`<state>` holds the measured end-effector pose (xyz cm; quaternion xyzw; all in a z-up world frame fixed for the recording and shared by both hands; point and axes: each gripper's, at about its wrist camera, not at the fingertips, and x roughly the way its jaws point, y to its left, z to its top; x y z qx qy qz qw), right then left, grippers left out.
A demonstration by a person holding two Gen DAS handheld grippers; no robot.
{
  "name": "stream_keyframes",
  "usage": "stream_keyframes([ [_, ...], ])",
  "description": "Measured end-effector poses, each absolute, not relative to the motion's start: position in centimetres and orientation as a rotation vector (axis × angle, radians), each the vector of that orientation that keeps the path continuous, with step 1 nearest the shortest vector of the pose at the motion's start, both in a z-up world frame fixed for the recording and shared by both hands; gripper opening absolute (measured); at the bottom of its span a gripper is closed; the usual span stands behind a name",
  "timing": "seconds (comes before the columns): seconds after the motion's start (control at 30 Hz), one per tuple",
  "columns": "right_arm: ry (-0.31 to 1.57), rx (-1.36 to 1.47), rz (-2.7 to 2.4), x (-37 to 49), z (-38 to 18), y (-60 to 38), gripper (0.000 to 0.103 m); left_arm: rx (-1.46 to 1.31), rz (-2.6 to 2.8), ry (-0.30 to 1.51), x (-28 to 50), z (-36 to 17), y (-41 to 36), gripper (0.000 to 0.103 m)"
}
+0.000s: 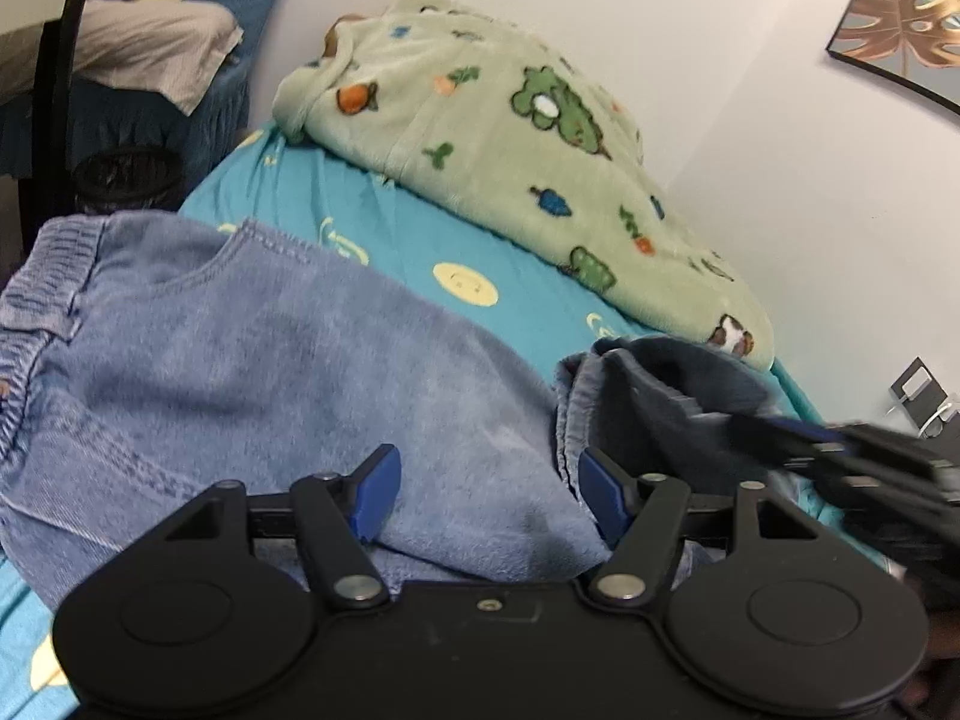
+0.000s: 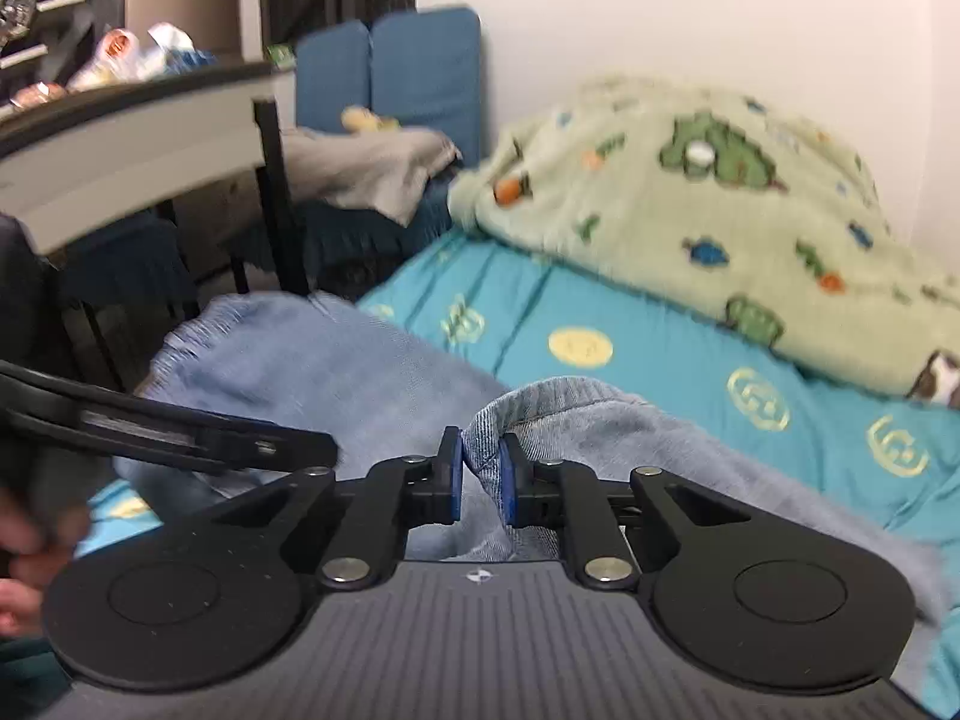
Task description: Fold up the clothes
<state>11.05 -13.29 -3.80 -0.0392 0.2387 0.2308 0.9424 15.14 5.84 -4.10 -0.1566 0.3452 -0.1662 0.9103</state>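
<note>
Your left tongs (image 1: 489, 495) sit low over the blue jeans (image 1: 270, 360), which lie spread across the teal bed sheet (image 1: 480, 240) with the elastic waistband (image 1: 48, 276) at the far left. These tongs stand wide apart; denim lies under and between the blue pads (image 1: 375, 495), but nothing is gripped, and whether the pads actually press the cloth is hard to tell. To do this fold well, use that left side as an anchor: lower it onto the flat denim just beside the intended crease, so the garment does not slide on the sheet.

Moving right, your right tongs (image 2: 480, 477) are closed tight on a bunched hem of the jeans (image 2: 543, 405), a fold of denim pinched between the pads (image 2: 510, 480). From the left view that gripper shows only as a dark blur at the raised hem. The step in hand looks like carrying this leg end over toward the waistband. Lift it just enough to clear the lower layer, travel straight along the leg, and lay the hem square with the waistband edge before letting go.

Keep clear of the green fleece blanket (image 2: 720, 210) heaped against the wall on the far right.
</note>
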Motion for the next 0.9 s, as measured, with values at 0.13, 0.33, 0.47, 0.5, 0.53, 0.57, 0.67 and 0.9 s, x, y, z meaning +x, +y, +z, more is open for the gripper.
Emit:
stream_keyframes([
  [0.13,0.508,-0.090,0.510,8.8,-3.5,-13.9,0.014,-0.316,-0.344,0.706,15.0,-4.1,5.6,0.063],
  [0.33,0.613,-0.043,0.480,8.9,-8.4,-13.2,0.019,-0.282,-0.353,0.704,14.4,-4.9,4.5,0.063],
  [0.47,0.592,0.029,0.437,8.1,-8.8,-13.5,0.033,-0.230,-0.371,0.686,13.9,-5.2,2.8,0.063],
  [0.5,0.584,0.045,0.426,7.8,-8.8,-13.6,0.034,-0.213,-0.376,0.679,13.7,-5.3,2.3,0.063],
  [0.53,0.577,0.067,0.416,7.6,-9.0,-13.8,0.034,-0.190,-0.383,0.670,13.6,-5.4,1.8,0.063],
  [0.57,0.582,0.092,0.409,7.5,-9.4,-13.9,0.035,-0.170,-0.387,0.662,13.4,-5.6,1.2,0.063],
  [0.67,0.600,0.100,0.412,7.3,-10.1,-13.6,0.046,-0.125,-0.389,0.647,13.2,-6.0,0.1,0.063],
  [0.9,0.594,0.204,0.369,5.8,-8.1,-15.6,0.068,-0.136,-0.409,0.604,13.3,-6.1,-1.2,0.063],
])
